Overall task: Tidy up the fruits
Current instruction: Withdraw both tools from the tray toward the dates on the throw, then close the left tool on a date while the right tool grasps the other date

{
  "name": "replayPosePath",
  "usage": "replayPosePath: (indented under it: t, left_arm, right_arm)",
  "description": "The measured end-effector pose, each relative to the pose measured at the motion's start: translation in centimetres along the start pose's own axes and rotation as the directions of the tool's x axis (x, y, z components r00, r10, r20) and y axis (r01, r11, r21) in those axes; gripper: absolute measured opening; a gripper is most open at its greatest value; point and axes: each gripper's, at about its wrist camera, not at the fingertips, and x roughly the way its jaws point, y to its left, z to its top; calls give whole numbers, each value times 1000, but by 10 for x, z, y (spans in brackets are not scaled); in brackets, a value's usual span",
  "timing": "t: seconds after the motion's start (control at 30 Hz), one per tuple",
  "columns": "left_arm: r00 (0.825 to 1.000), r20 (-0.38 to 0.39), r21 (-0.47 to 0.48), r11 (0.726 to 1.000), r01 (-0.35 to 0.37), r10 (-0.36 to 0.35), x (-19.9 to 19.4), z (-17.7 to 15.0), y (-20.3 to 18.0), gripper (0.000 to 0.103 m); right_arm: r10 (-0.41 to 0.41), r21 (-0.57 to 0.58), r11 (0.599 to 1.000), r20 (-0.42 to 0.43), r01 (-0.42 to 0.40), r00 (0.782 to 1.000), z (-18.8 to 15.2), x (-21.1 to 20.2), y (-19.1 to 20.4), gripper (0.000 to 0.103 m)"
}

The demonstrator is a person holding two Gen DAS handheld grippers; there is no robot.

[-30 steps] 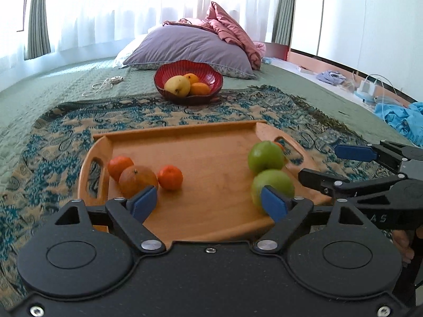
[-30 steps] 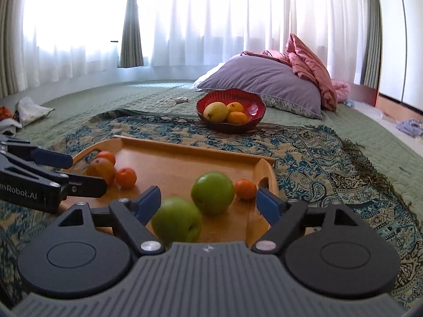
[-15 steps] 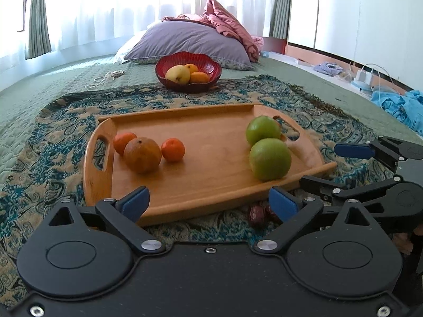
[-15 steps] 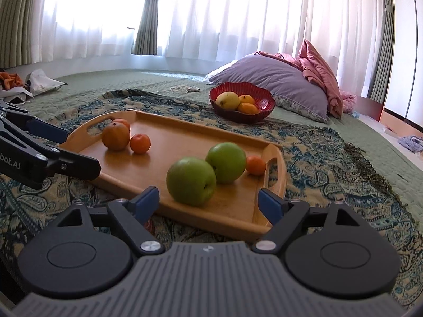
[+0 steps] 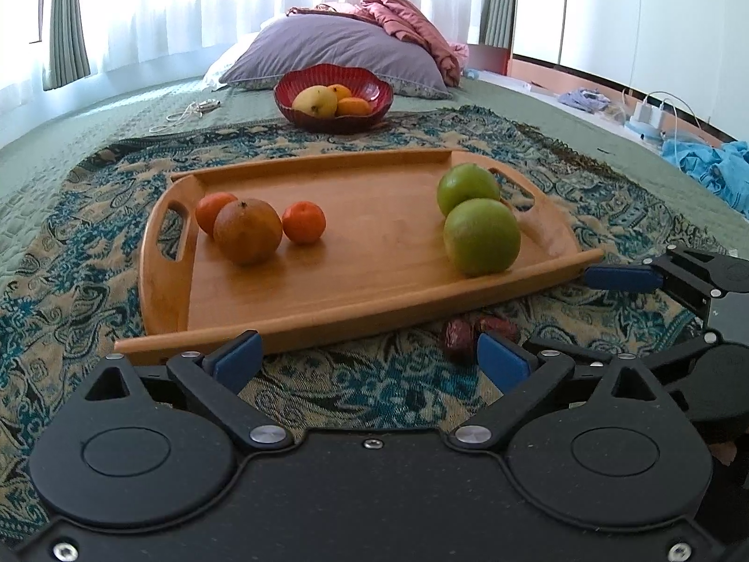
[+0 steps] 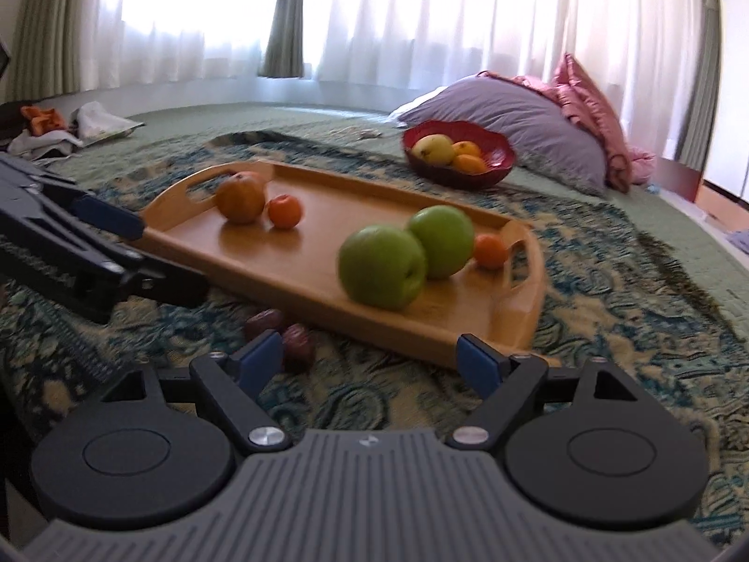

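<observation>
A wooden tray (image 5: 327, 323) lies on a patterned cloth. At its left end sit a large brownish orange (image 5: 248, 232) and two small oranges (image 5: 304, 222). Two green apples (image 5: 482, 236) sit at its right end. In the right wrist view a further small orange (image 6: 489, 250) shows behind the apples (image 6: 381, 267). Two dark dates (image 5: 458, 332) lie on the cloth in front of the tray. My left gripper (image 5: 370, 360) is open and holds nothing, just short of the tray's front rim. My right gripper (image 6: 370, 365) is open too, its left pad beside the dates (image 6: 299, 342).
A red bowl (image 5: 374, 89) with a yellow fruit and oranges stands beyond the tray, in front of a purple pillow (image 5: 337, 47). Blue cloth (image 5: 711, 164) and a charger lie at the right. The left gripper's fingers (image 6: 107, 220) reach in beside the tray's near left corner.
Both grippers have drawn back from the tray and sunk lower. The fruit now sits farther ahead, and the dates have come into view. The left jaws have widened a little.
</observation>
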Motion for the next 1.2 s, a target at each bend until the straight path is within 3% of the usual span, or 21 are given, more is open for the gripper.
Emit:
replayPosePath:
  t: [0.63, 0.93, 1.2]
  left_arm:
    - [998, -42, -14, 999, 51, -51, 25, -12, -12, 96]
    - [996, -46, -49, 996, 74, -76, 30, -14, -13, 78]
    - [996, -39, -73, 994, 80, -83, 37, -6, -17, 53]
  right_arm:
    - [50, 40, 998, -32, -49, 998, -11, 12, 11, 63]
    - [59, 33, 998, -25, -58, 998, -11, 11, 14, 56]
    - [67, 51, 997, -23, -65, 998, -9, 14, 17, 48]
